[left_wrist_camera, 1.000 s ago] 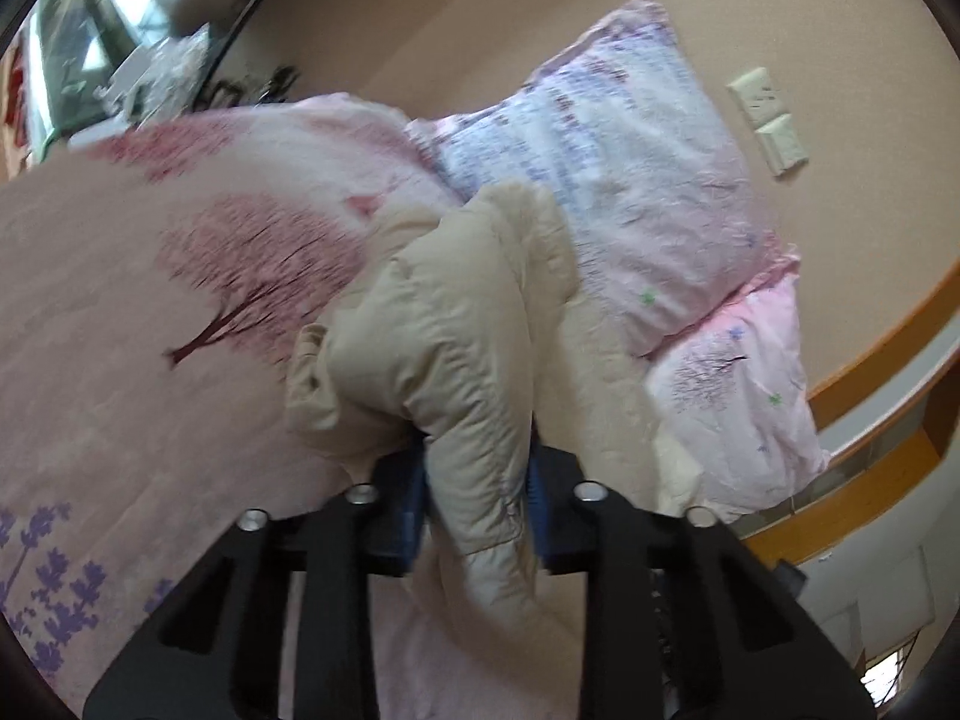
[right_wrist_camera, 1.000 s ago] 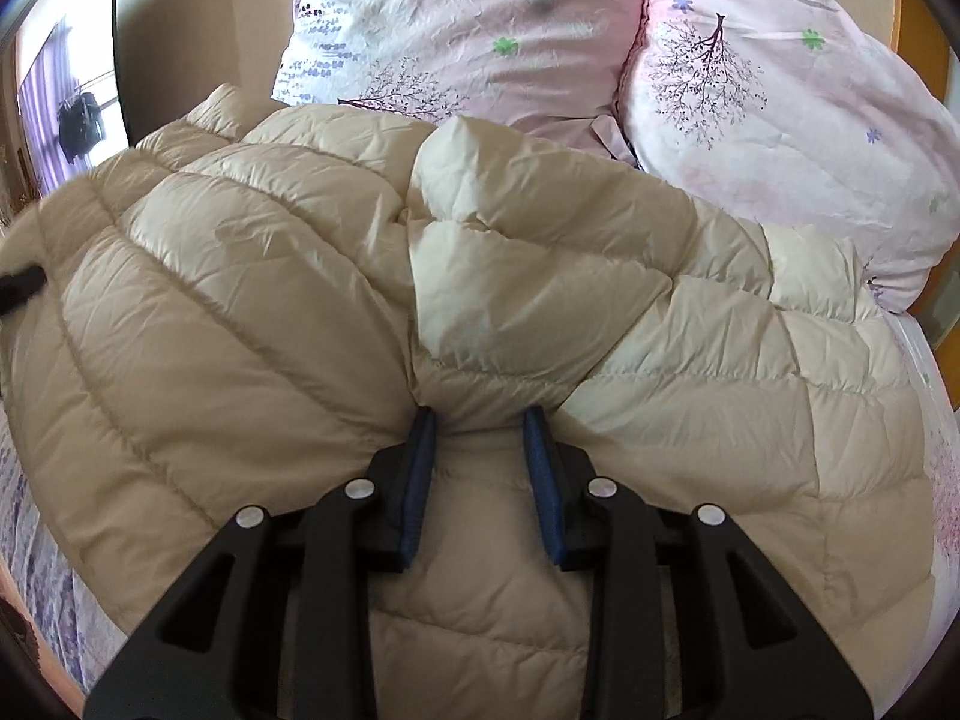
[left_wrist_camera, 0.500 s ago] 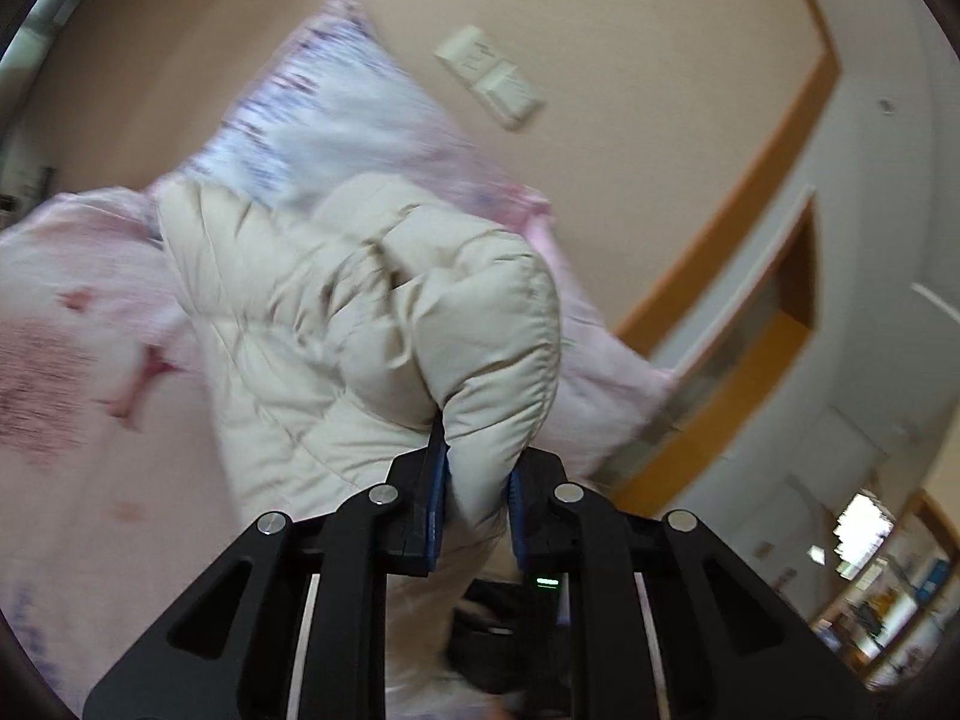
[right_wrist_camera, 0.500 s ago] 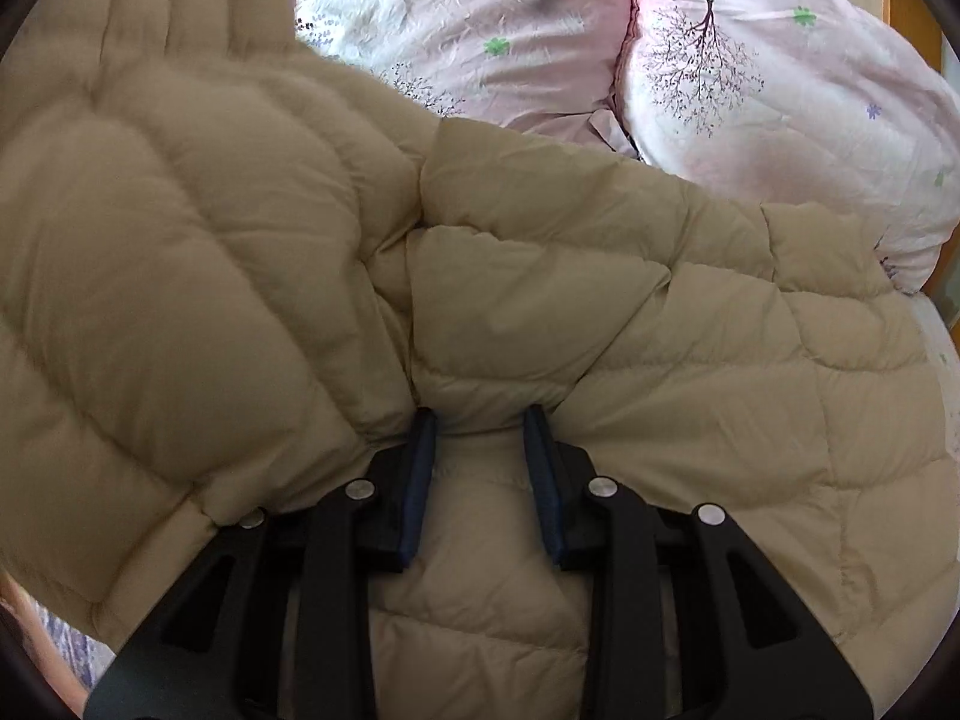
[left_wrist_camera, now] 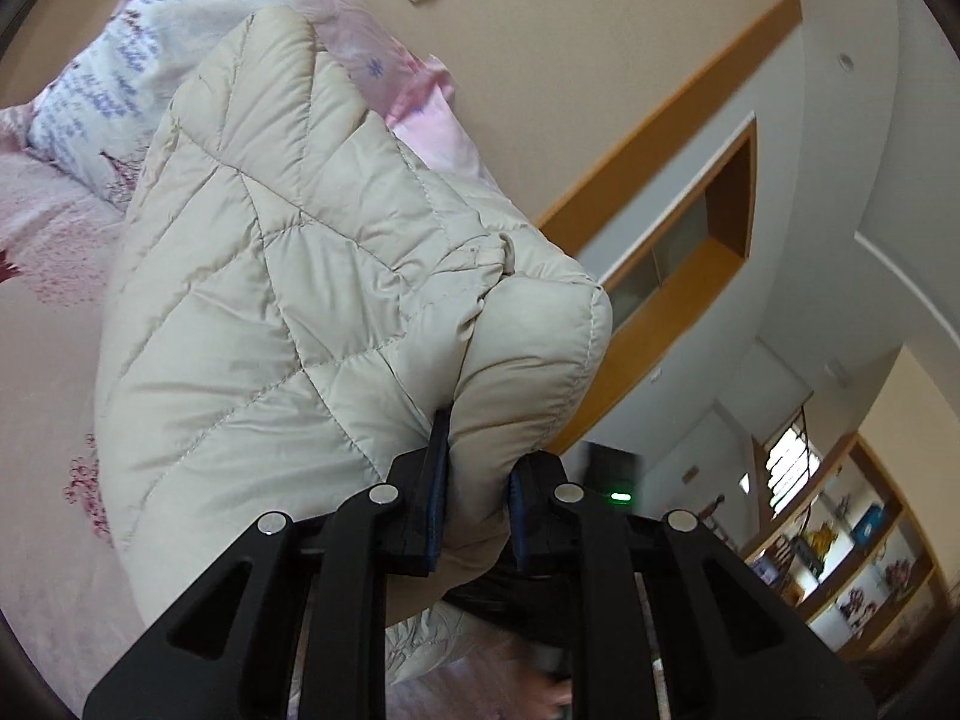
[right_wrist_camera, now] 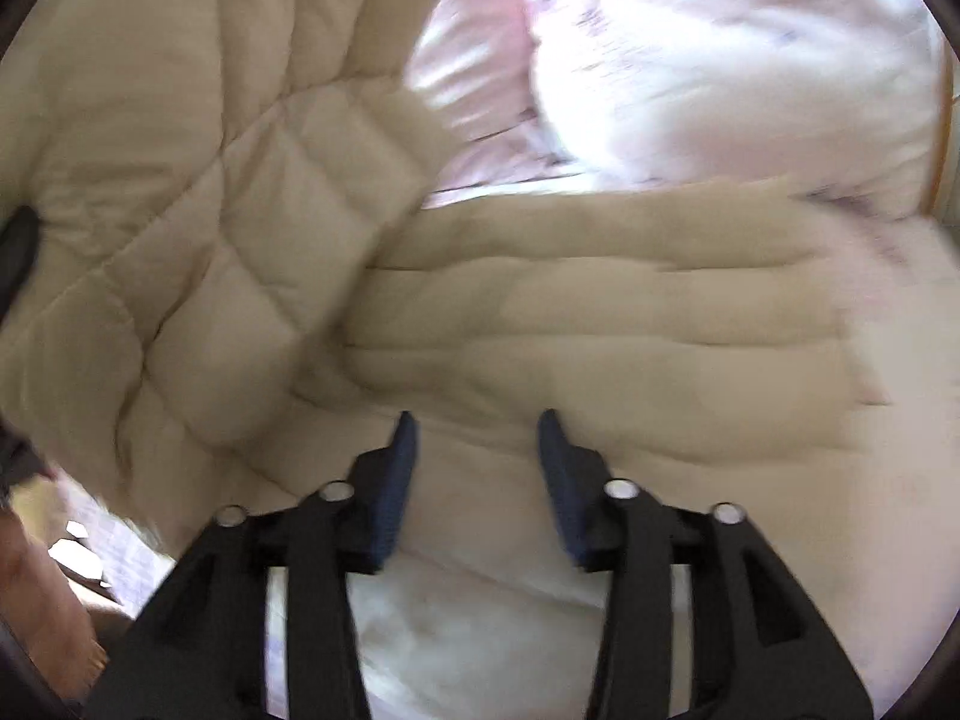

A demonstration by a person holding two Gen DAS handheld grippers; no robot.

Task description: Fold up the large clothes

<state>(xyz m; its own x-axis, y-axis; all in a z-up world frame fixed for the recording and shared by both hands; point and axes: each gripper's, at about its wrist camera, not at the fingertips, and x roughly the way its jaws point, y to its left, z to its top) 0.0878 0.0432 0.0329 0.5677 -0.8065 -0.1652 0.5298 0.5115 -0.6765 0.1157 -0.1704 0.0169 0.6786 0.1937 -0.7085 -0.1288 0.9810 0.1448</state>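
I'm mid-fold: my left fingers pinch a padded edge of the beige quilted down jacket, lifted over the bed. My right fingers have just been opening and stand spread above it, holding nothing. Next: lay that flap across.

Beige quilted puffer jacket, one part lifted, rest on bed

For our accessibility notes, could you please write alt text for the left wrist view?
The left gripper pinches a fold of a beige quilted jacket, lifted above a pink bedspread. Floral pillows lean against a tan wall behind it.
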